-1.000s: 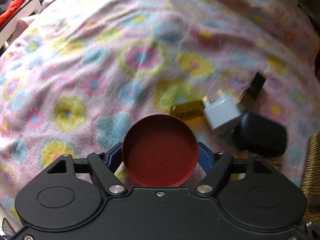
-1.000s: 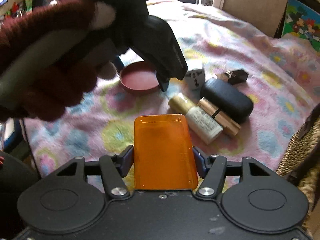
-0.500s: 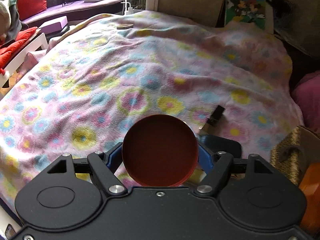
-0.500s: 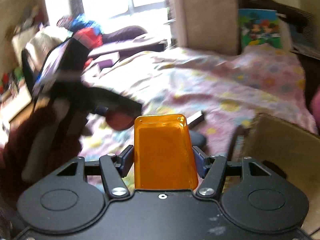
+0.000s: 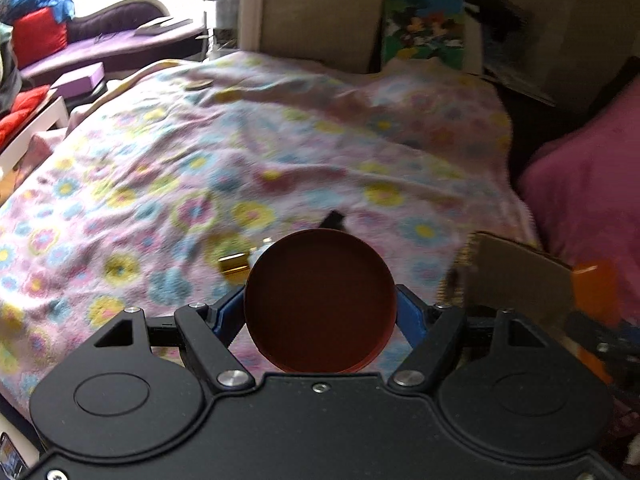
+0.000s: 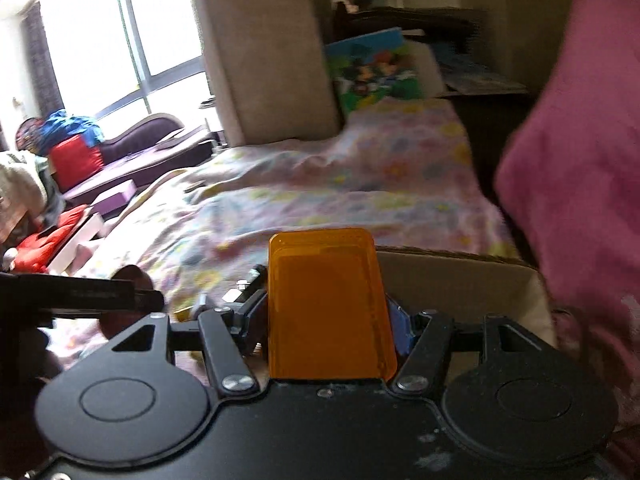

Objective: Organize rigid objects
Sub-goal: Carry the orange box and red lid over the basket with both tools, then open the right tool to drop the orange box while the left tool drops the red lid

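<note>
floral fleece blanket [image 5: 168, 184] covers the bed that serves as work surface, with a cardboard box [image 5: 516, 276] at its right edge. left wrist view: the left gripper [image 5: 320, 312] is closed on a round dark-red lid [image 5: 320, 300], the blue pads [image 5: 408, 314] pressing its 2 sides, and it is held level above the blanket, clear of it. a gold tube [image 5: 234, 266] and a small black item [image 5: 332, 220] lie on the blanket just beyond the lid. at far right an orange shape, judged to be the other gripper's load, sits beyond the box wall. right wrist view: the right gripper [image 6: 328, 320] is clamped on an orange translucent case [image 6: 326, 304], tilted slightly upward, positioned at the near wall of the cardboard box [image 6: 452, 280]; whether it is over the opening cannot be told. the left gripper's black body [image 6: 80, 292] shows at left, lower and further from the box. judged step: transport of 2 picked items toward the box. next move calls for lowering the orange case inside the walls before releasing, then bringing the lid across to the right without collision between the 2 tools.
</note>
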The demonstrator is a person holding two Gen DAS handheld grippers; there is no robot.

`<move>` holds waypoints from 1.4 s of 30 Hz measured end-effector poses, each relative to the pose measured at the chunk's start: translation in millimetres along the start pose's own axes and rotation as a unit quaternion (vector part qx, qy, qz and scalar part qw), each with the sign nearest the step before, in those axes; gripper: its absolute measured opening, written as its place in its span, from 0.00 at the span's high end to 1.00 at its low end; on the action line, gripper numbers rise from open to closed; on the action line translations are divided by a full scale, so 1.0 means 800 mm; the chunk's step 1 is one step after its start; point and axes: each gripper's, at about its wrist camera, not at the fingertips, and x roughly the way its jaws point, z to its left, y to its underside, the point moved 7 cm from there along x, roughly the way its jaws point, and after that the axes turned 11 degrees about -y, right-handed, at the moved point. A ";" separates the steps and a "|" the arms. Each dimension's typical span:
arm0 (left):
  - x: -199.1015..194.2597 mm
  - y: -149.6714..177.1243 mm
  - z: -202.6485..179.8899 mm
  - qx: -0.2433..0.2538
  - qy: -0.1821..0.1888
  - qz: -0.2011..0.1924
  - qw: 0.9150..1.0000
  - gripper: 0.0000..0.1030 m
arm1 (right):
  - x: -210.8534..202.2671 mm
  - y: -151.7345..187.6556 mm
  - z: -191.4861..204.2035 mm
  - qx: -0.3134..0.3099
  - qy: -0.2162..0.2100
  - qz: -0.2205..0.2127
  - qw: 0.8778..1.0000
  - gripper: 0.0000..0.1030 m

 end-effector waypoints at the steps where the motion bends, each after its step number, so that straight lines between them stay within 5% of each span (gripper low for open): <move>1: -0.003 0.000 -0.007 0.005 0.001 -0.002 1.000 0.31 | 0.000 0.001 -0.007 0.004 0.006 0.001 1.000 0.41; 19: -0.012 0.016 -0.127 0.076 0.030 0.008 0.997 0.31 | -0.012 0.014 -0.074 0.056 0.061 0.010 0.997 0.41; 42: 0.013 0.025 -0.144 0.081 0.015 0.040 0.996 0.21 | 0.001 0.018 -0.090 0.085 0.059 0.020 0.994 0.33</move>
